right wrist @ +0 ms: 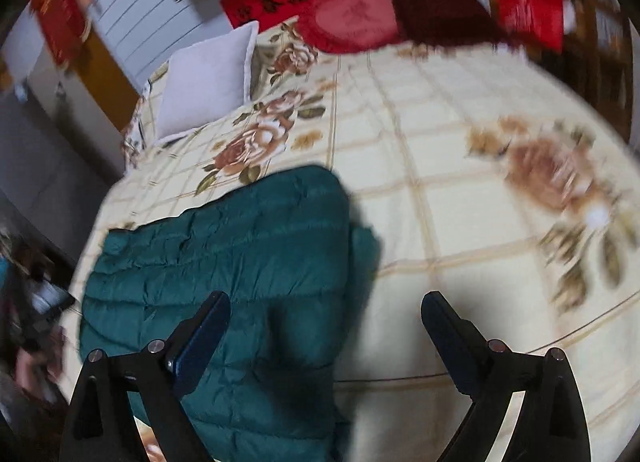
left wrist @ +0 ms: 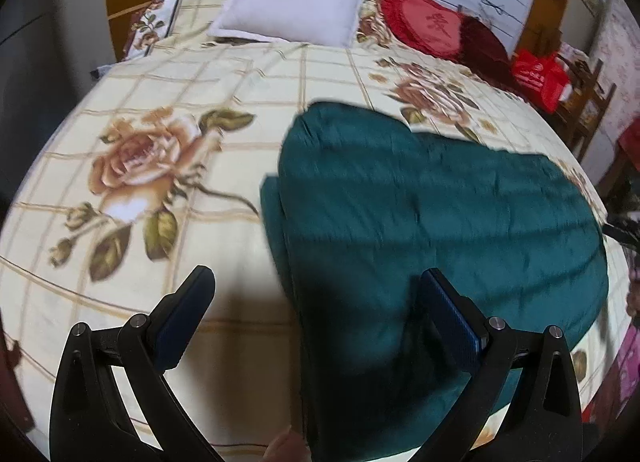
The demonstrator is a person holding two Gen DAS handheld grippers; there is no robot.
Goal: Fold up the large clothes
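At the bottom of the left wrist view the left gripper point(left wrist: 316, 298) has its jaws spread wide apart and holds nothing; it hangs above the near edge of the dark teal quilted down jacket point(left wrist: 432, 213), one finger over cloth and the other over bare bedding, which suggests it is lining up on the garment's left border. The right gripper point(right wrist: 326, 320) likewise shows its jaws well apart and empty at the bottom of the right wrist view, straddling the jacket's opposite edge. The jacket itself lies flat on the bed in the lower middle of both frames, already doubled into a thick slab with a layer peeking out beneath one side, so the fold looks well advanced and another half-fold or a smoothing seems likely. Around it spreads the cream checked bedspread with rose print point(left wrist: 160, 181). Farther up, a pale lilac square pillow point(left wrist: 296, 1) sits at the head of the bed, and beside it a red heart-shaped cushion point(left wrist: 432, 23), both well clear of the work.
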